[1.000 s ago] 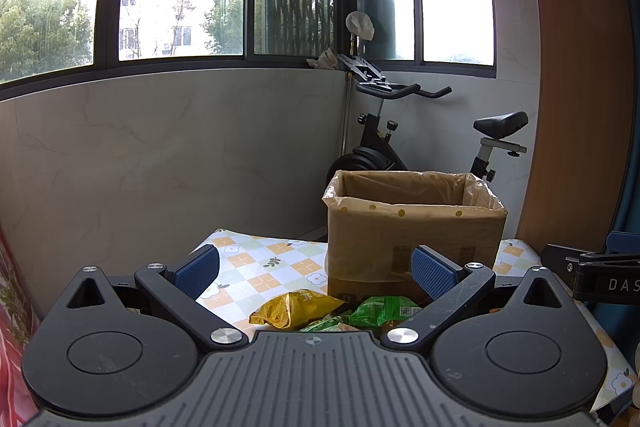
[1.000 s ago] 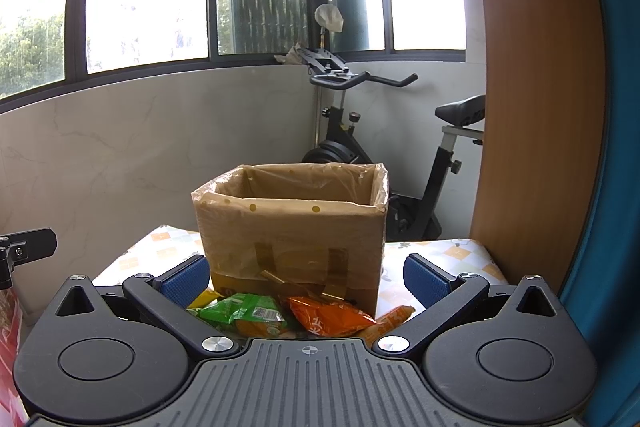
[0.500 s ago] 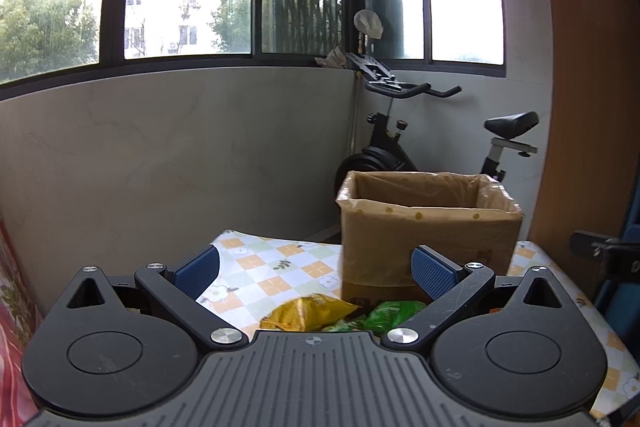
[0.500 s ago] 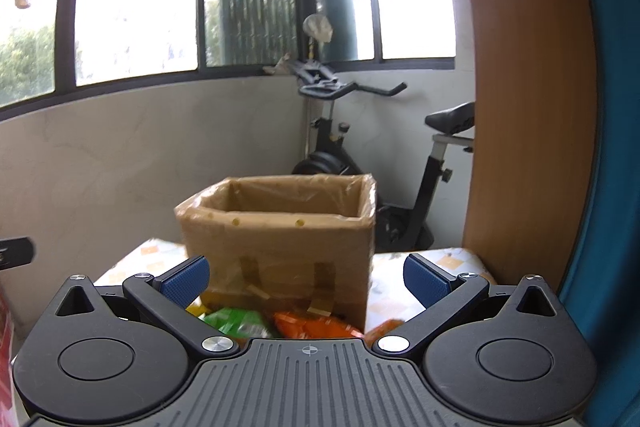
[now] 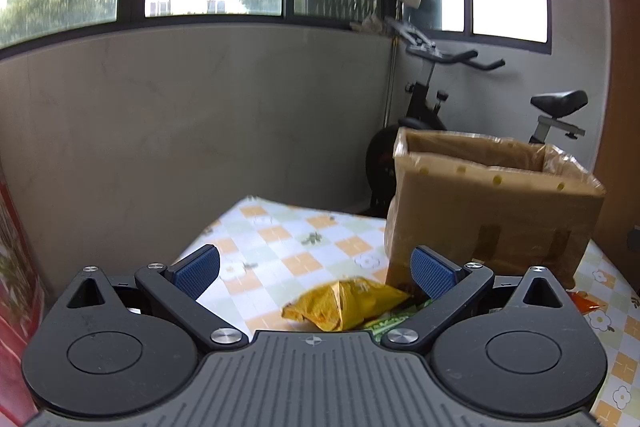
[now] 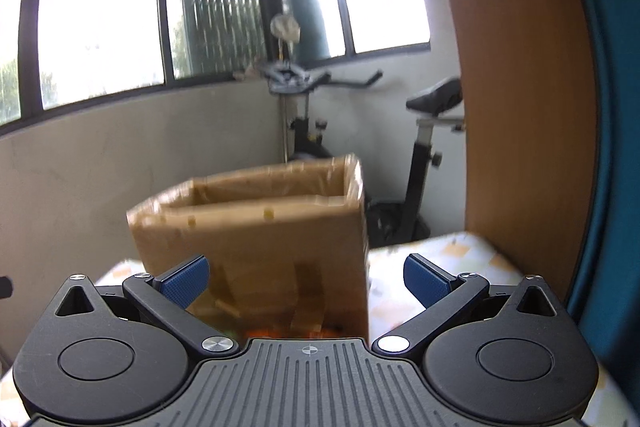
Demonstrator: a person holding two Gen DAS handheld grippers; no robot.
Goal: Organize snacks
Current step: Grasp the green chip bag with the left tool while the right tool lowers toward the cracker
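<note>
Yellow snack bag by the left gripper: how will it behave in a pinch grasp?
The yellow snack bag looks puffed and crinkled, so it is probably light and will likely crumple between the pads. Its glossy film may slip; a grip on the pinched seam end seems safer. It lies flat on the checked tablecloth, so rolling seems unlikely.

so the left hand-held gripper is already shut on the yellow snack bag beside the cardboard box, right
Not quite. The left wrist view shows the left hand-held gripper open, its jaws spread wide and empty. The crinkled yellow snack bag does lie on the checked tablecloth beside the brown cardboard box.
</note>
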